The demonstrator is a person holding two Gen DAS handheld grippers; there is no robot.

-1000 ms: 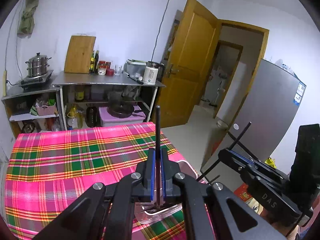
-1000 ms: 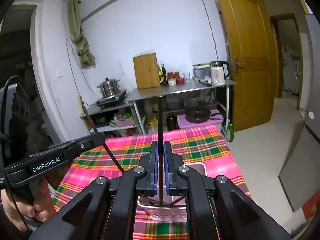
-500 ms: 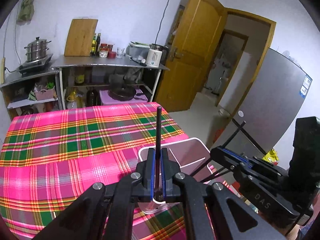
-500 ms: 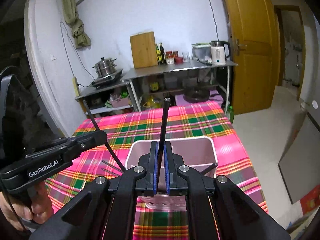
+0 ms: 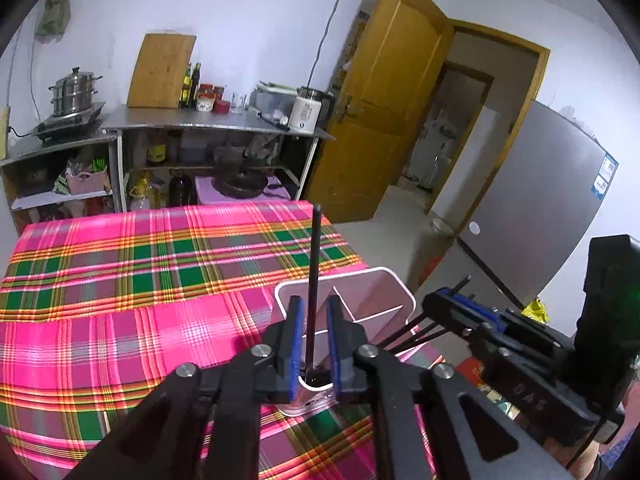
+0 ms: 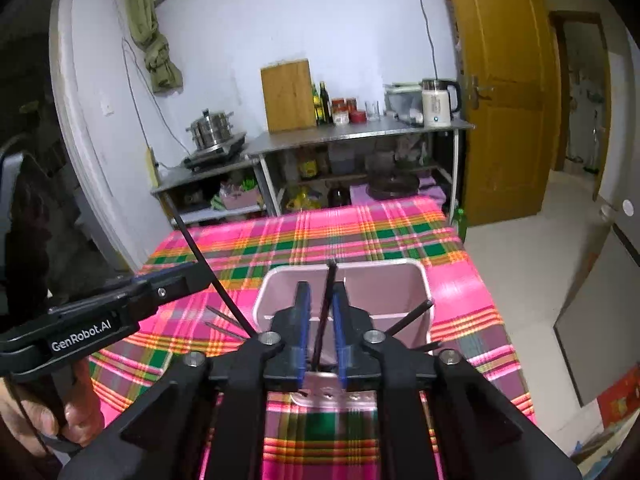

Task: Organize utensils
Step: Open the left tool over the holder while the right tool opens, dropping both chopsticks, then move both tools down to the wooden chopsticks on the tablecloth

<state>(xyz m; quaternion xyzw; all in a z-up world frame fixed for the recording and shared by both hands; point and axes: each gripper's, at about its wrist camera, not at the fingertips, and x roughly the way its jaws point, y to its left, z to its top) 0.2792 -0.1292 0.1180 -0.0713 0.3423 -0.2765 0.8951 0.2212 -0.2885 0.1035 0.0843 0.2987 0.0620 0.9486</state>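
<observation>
While both claws' jaws are opening, the left claw (image 5: 312,344) and right claw (image 6: 320,330) each release a black utensil (image 5: 313,280) upright into the pink holder (image 6: 404,292)

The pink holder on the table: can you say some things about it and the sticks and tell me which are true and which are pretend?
1. The pink holder stands on a plaid tablecloth. True.
2. The holder is round like a cup. False: it is boxy with rounded corners and has a divider wall inside.
3. A black utensil stands between the blue pads of the left gripper, its lower end in the holder. True: the jaws are opening around it.
4. The right gripper has nothing between its pads. False: a black utensil leans there while the jaws are opening.
5. The wooden door is closed. False: it stands open.
</observation>
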